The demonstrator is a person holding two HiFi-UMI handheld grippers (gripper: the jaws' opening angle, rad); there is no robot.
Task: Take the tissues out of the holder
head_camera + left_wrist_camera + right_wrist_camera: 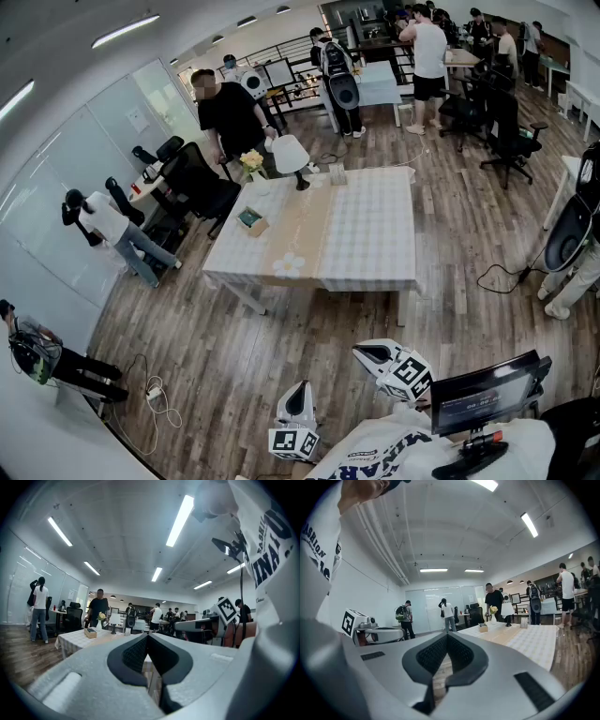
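In the head view, the tissue holder (251, 221) sits on the desk (375, 244) near its left edge, well apart from your left gripper (298, 403) and right gripper (382, 356), both low by your body. Its dark top faces up. Its long axis seems to follow that edge, though it is too small to be sure.

In the left gripper view, the jaws are pressed together on nothing, and the holder (90, 632) lies far ahead, low and flat.

In the right gripper view, the jaws are likewise closed and empty, with the holder (483, 627) distant. Expect soft, light tissues that tear easily. Pinch the middle of the top sheet and pull upward, probably bracing the light holder.
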